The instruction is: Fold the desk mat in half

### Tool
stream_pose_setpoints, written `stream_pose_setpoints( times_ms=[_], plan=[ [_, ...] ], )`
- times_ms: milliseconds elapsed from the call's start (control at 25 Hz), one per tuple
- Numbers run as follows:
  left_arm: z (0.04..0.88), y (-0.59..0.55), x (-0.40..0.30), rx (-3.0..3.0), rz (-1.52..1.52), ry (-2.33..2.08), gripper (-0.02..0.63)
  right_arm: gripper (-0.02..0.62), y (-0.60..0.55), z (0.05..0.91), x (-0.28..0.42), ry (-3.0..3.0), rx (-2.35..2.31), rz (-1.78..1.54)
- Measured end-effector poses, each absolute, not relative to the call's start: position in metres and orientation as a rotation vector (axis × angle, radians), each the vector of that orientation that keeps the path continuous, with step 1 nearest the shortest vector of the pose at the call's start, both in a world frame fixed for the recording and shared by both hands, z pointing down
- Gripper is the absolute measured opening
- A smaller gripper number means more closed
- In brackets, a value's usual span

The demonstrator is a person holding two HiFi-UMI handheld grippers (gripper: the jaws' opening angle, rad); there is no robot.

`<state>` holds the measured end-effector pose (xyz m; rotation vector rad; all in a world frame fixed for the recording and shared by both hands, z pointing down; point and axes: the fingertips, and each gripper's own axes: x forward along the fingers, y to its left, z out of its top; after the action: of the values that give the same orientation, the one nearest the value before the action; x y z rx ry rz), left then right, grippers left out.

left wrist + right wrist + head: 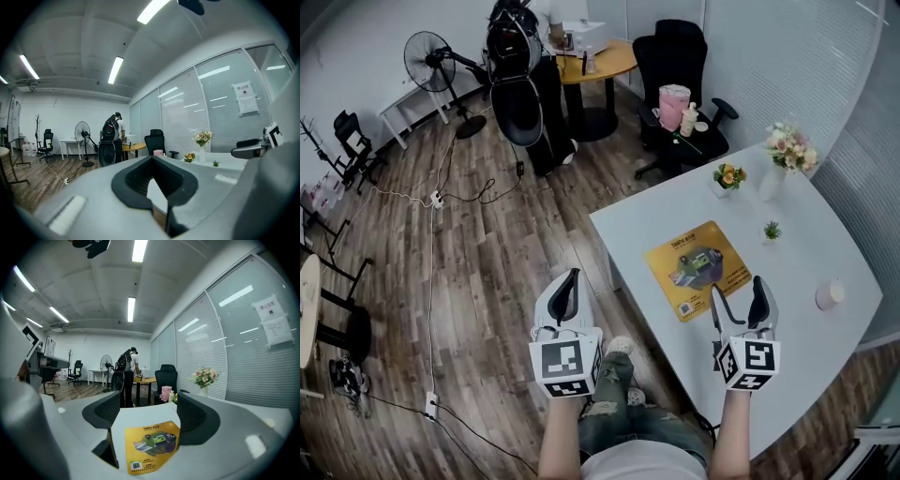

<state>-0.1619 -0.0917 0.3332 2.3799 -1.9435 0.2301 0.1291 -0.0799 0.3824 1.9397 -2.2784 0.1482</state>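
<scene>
- Your right gripper has its fingers spread wide with nothing gripped. In the right gripper view, the desk mat shows in the gap between them, not yet touched.
- Your left gripper looks closed at the tips, with nothing clamped. In the left gripper view, only a sliver of bench shows through it.
- In the head view, the yellow desk mat lies flat just beyond the right fingers, up and slightly left of them. Its near corner sits low in the frame, between your two grippers.
- The right hand is clearly the nearer one. It is already over the bench, while the left hangs over the wooden floor, left of the bench edge.
- The mat sits skewed to the bench edge, and its longer side seems to run away from you, toward the upper right. My guess is you will lift the near edge and carry it that way.
- The left gripper must open and come right before it can take a corner.
</scene>
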Motion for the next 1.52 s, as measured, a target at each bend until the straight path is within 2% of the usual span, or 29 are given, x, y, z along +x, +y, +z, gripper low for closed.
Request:
stream_pose_setpoints(
  times_ms=[960, 1520],
  plan=[
    [0.345, -0.315, -0.101, 2.663, 0.245, -1.536, 0.0, 0.399, -0.203, 0.404, 0.168, -1.95, 2.189, 0.211],
    [0.394, -0.337, -0.053, 2.766, 0.391, -1.256, 0.0, 0.399, -0.213, 0.453, 0.161, -1.881, 2.056, 0.328]
  ],
)
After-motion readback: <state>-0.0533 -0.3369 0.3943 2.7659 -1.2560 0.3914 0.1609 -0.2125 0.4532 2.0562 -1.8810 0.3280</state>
